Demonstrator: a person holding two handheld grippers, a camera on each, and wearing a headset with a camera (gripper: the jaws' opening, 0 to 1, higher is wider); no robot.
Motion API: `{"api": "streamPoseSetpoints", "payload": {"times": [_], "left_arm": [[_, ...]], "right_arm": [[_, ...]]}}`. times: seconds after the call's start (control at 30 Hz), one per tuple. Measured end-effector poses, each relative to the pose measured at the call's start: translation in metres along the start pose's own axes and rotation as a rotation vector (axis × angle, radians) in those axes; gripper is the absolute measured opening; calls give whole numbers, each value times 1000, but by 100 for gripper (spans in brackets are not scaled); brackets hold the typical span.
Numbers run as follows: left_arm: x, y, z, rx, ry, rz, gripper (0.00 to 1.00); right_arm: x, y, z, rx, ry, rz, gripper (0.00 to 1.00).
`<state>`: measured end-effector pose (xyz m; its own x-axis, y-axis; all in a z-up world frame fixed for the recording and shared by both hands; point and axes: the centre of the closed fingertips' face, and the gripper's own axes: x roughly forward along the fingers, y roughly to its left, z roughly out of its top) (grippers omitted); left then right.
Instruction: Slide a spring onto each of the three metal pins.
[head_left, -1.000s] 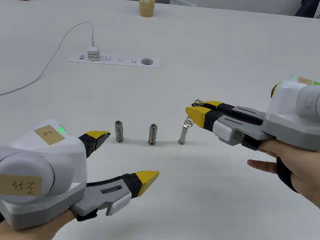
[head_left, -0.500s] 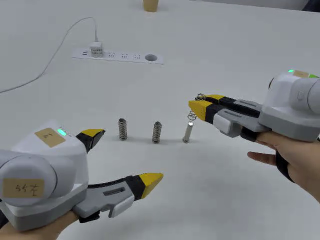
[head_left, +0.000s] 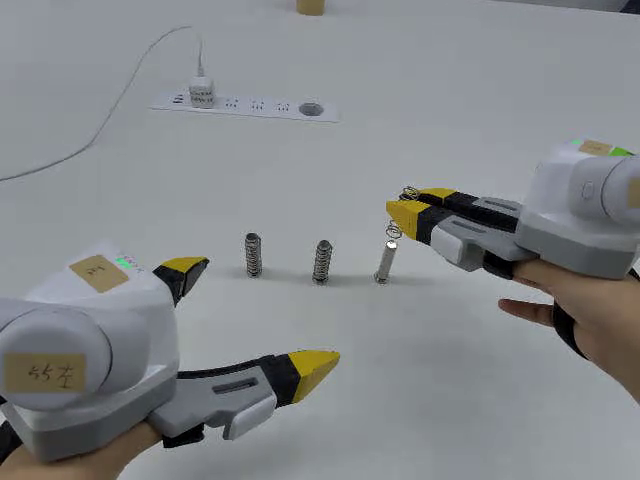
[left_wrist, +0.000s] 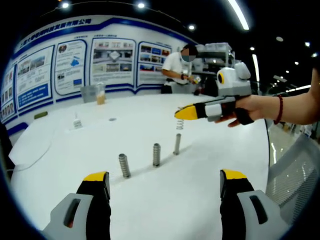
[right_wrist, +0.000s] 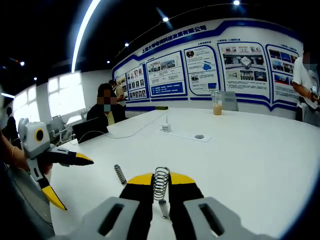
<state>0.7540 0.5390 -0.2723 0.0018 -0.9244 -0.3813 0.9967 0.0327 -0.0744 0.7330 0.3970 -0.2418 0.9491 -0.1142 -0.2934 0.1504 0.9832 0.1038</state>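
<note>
Spring poised just over the bare pin.
Right gripper has its jaws pinched on it; left gripper holds its jaws spread wide, empty.

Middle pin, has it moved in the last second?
No. The middle pin stands between the left pin and right pin as before; only the camera shifted.

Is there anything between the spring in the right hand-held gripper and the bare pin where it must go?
Nothing visible. The spring in the right hand-held gripper hangs just over the bare pin; the two pins already carrying springs stand to one side.
</note>
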Motion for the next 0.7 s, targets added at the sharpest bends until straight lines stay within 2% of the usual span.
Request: {"api": "streamPoseSetpoints", "payload": {"times": [0.27,0.7], "left_arm": [[0,3,-1,-4,2,12,98],[0,2,-2,-8,4,10,99]], "right_arm": [[2,-3,-5,-21,15,-19,12],[4,-3,-12,-40,22,-30,12]]}}
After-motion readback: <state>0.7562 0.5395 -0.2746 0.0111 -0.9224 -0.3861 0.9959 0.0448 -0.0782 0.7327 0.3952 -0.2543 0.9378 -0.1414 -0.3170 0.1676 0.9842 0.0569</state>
